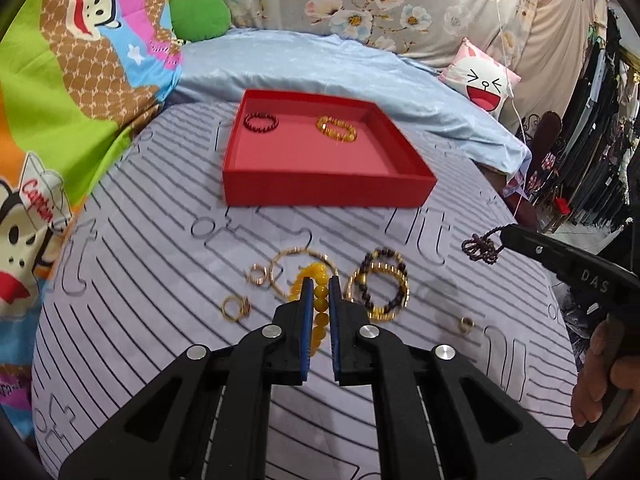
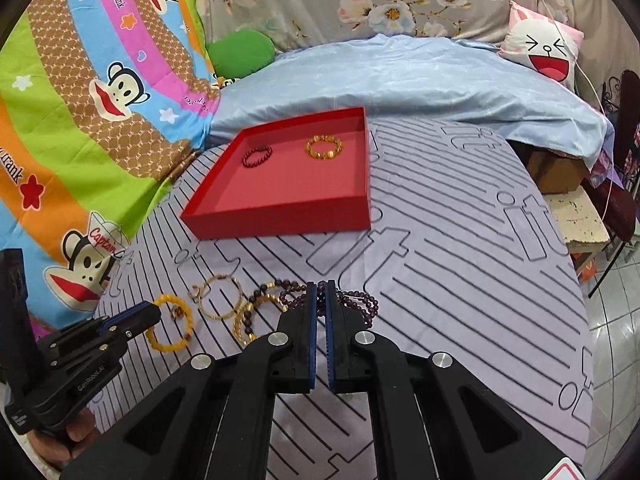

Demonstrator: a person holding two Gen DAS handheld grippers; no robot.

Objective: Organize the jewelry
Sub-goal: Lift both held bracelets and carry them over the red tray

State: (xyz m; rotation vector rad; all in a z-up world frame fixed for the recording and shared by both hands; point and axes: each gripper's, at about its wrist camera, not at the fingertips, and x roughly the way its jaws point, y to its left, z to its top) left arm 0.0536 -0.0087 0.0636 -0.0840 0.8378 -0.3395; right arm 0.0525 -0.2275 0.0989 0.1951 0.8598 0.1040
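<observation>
In my left wrist view, my left gripper (image 1: 320,286) is pinched on the yellow bead bracelet (image 1: 316,304), its strand running lengthwise between my jaws so most of the loop is hidden behind the fingers. The red tray (image 1: 328,190) lies straight ahead and further up the bed (image 1: 160,280), well apart from my fingertips, with its long front wall square across my line; a dark red bracelet (image 1: 261,122) and an amber bracelet (image 1: 337,129) already sit in its far half. Just beyond my fingertips the loose pile rests on the striped sheet: a thin gold bangle (image 1: 296,258), small gold rings (image 1: 236,308) and a purple-and-gold bracelet (image 1: 380,288). At the right edge my right gripper (image 1: 506,236) dangles a dark purple bead strand (image 1: 482,249) clear of the sheet. In my right wrist view, the right gripper is closed on that purple strand (image 2: 352,304), whose loops spill either side of the jaws; whether any bead touches the sheet I cannot tell. Here the tray (image 2: 280,224) lies ahead and to the left, skewed, its near right corner closest to me. I judge both hands must carry forward, the left having the straighter line. The left gripper (image 2: 154,314) shows low left, yellow loop (image 2: 172,324) hanging from it.
</observation>
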